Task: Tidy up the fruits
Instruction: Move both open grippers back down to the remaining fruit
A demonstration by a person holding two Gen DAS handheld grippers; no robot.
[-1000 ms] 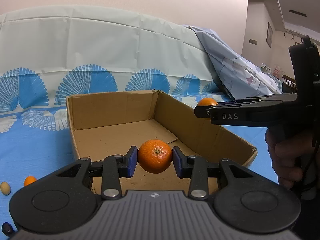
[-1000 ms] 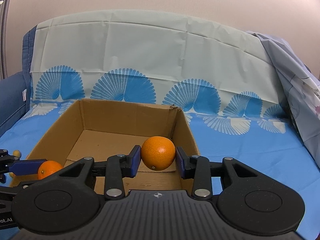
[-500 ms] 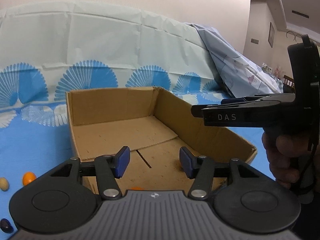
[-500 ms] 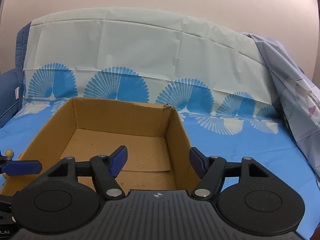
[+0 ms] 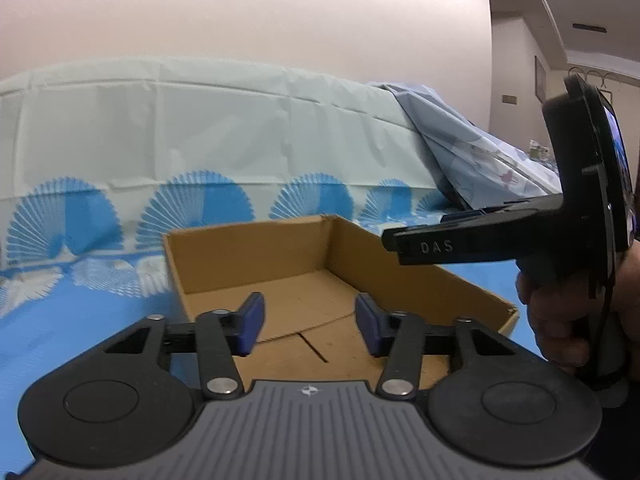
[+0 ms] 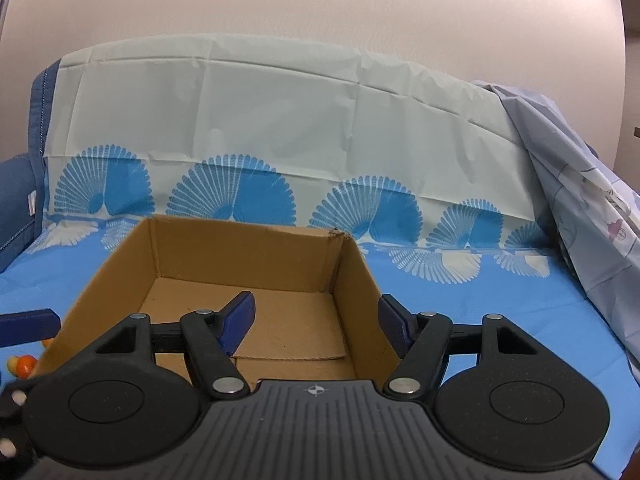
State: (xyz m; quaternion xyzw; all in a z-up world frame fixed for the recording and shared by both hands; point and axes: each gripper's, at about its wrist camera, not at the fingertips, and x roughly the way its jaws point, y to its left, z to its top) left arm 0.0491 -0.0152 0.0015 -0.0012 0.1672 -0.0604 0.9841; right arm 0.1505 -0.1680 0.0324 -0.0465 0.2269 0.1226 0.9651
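Note:
An open cardboard box [image 5: 248, 256] lies on the blue patterned cloth, and both grippers hang over its near end. My left gripper [image 5: 310, 328] has its jaws closing with nothing between the blue pads. My right gripper [image 6: 316, 322] is also closing on nothing, its right pad just outside the box's right wall [image 6: 352, 280]. In the left wrist view a finger [image 5: 440, 244] of the right gripper reaches in from the right, held by a hand [image 5: 560, 320]. No orange shows in the visible part of the box floor; the near part is hidden behind the gripper bodies.
A small orange fruit [image 6: 24, 364] lies on the cloth [image 6: 500, 300] left of the box. A pale sheet with blue fan prints [image 6: 260, 120] rises behind the box. A crumpled light-blue cover [image 6: 580, 200] slopes down at the right.
A second ago each gripper was shut on an orange over the box. Both have let go and the oranges have dropped out of sight. The left view has lifted slightly.

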